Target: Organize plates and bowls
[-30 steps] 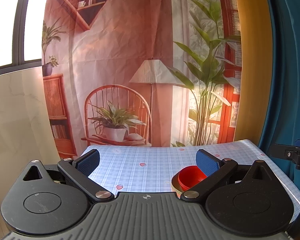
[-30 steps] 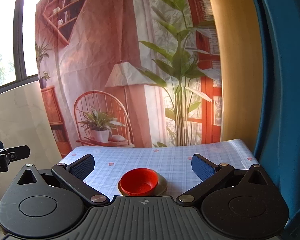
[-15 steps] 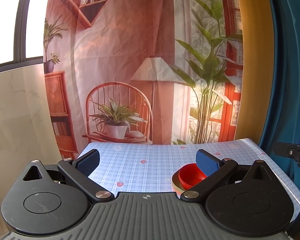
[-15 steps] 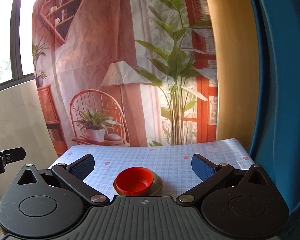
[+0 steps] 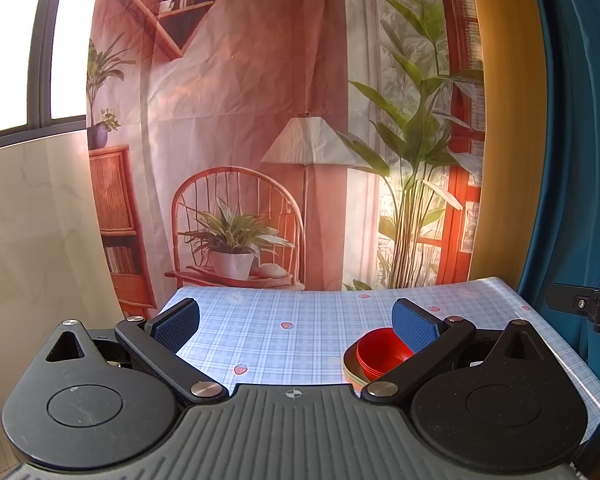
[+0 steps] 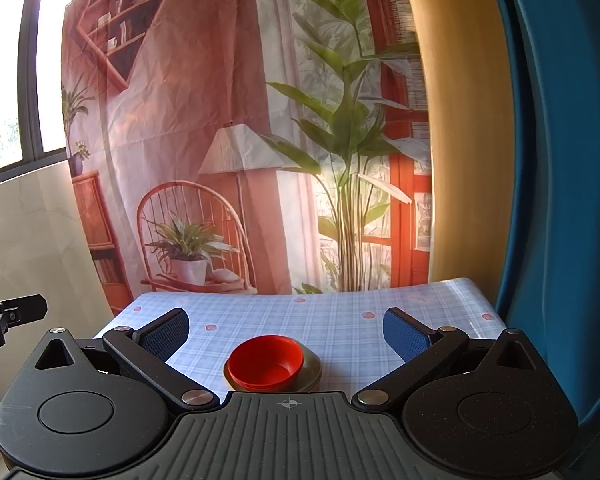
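Two hand-held grippers hover at the near edge of the worktop (image 6: 340, 320). The left hand-held gripper (image 5: 296, 322) and the right hand-held gripper (image 6: 286, 330) each have their blue-padded fingers spread wide, gripping nothing. Just beyond the right one sits a single stack: red bowls (image 6: 265, 362), glossy and nested, three rims countable from the left view, resting on olive-green plates (image 6: 310, 374) whose number I cannot tell. Farther back the blue checked, strawberry-dotted cloth ends at one printed backdrop (image 6: 220, 120).
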